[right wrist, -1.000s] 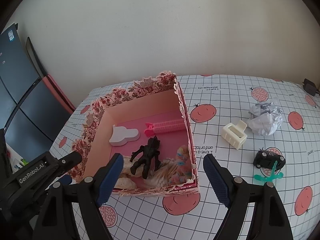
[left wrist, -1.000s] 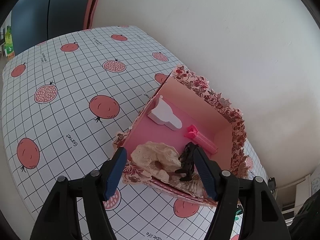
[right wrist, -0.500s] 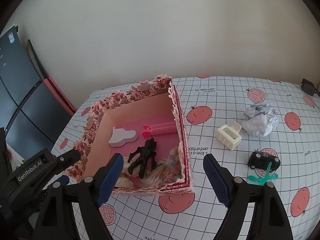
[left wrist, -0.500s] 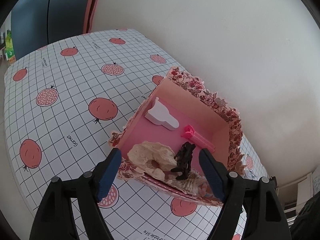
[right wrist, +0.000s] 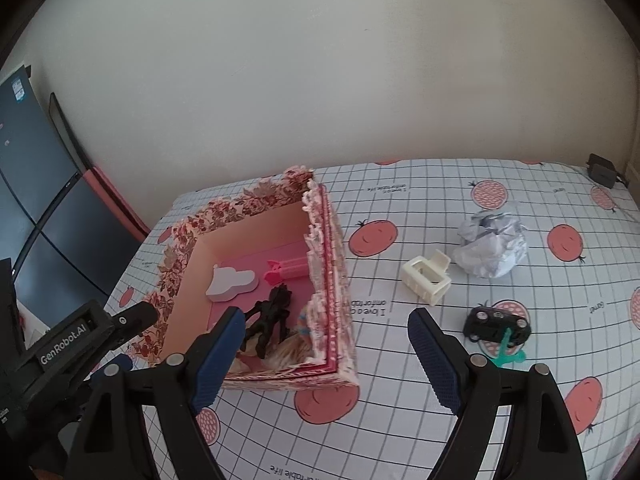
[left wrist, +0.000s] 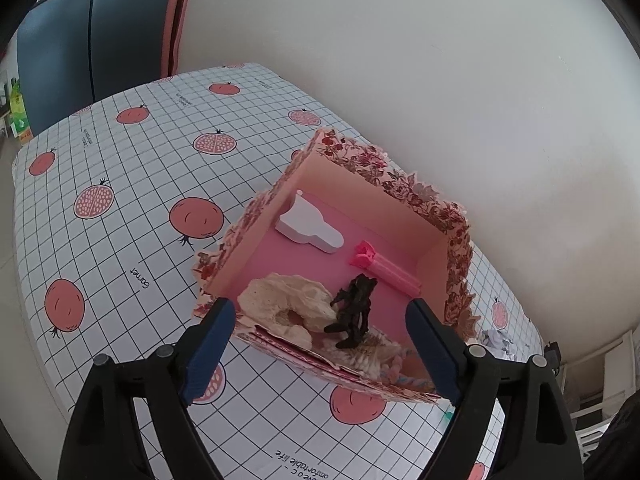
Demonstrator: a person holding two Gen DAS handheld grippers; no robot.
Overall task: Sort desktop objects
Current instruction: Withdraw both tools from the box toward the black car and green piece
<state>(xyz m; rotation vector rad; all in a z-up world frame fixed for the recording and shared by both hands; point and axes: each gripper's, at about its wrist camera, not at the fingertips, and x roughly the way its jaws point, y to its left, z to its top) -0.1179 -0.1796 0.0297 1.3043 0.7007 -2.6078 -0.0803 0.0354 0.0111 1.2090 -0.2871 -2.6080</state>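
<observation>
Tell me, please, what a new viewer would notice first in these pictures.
First the floral pink box on the pomegranate tablecloth, with a black figure and a white cloud shape inside. To its right lie a cream clip, crumpled paper and a black toy car.

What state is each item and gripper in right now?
Left gripper: jaws opening, nothing held.
Right gripper: open, empty.
Box: open-topped, partly filled.
Black figure: in box, on the shell.
Shell: in box.
White cutout: flat in box.
Pink clip: in box.
Cream clip: on table.
Paper ball: crumpled, on table.
Toy car: on table.
</observation>
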